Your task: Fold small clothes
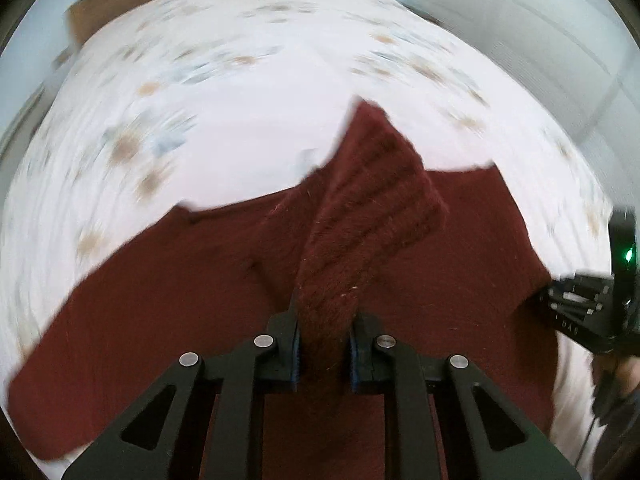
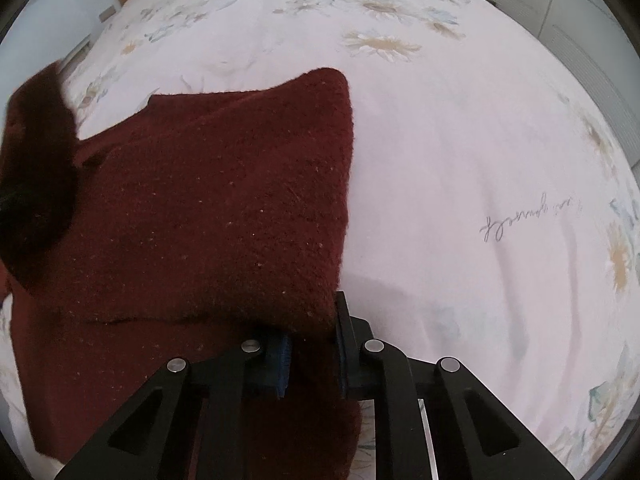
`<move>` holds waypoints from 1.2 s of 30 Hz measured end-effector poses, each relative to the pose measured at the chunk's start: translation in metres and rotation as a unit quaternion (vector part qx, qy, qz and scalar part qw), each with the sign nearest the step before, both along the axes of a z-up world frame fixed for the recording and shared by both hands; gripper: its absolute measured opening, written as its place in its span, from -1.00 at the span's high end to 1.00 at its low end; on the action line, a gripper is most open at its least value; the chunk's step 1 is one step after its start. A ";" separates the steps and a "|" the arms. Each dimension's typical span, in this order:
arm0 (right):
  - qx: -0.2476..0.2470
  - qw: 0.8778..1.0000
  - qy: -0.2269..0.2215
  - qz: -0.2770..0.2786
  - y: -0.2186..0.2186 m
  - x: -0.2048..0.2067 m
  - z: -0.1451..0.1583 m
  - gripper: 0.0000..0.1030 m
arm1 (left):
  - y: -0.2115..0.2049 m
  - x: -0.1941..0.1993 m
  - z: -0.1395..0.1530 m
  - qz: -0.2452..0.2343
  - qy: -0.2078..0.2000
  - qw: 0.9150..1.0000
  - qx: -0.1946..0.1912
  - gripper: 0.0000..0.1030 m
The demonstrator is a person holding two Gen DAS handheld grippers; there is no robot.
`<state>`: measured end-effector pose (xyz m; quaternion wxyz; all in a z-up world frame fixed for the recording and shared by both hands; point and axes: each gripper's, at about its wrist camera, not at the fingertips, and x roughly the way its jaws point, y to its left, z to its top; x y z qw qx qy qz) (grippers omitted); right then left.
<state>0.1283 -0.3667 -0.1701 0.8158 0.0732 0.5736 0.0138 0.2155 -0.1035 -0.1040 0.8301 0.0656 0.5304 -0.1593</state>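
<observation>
Slippage worried us: both the left gripper [image 1: 324, 354] and right gripper [image 2: 312, 354] were clamped on the sweater [image 1: 200, 292], whose thick knit could pull free over the bed [image 2: 460, 160].

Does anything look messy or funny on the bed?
Nothing looks broken or spilled. The dark red sweater lies half folded on the flowery bedsheet, with its ribbed sleeve lifted up by the left tongs. The right tongs pinch a folded edge.

Dark red knit sweater [image 1: 180, 300]; white bedsheet [image 2: 460, 152], beige-blue daisy print; black tool [image 1: 324, 344], blue pads.
</observation>
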 end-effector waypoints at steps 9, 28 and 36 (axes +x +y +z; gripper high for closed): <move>0.008 1.000 0.004 -0.006 -0.006 0.001 0.001 0.66 | 0.072 -0.012 -0.012 0.107 0.051 0.993 -0.017 0.70; 0.018 1.000 0.007 -0.011 -0.007 0.000 -0.005 0.60 | 0.144 -0.039 -0.016 0.199 0.097 0.975 -0.010 -0.90; 0.017 1.000 -0.009 -0.017 -0.006 -0.008 0.011 0.45 | 0.164 -0.024 0.001 0.226 0.096 0.968 -0.045 -0.90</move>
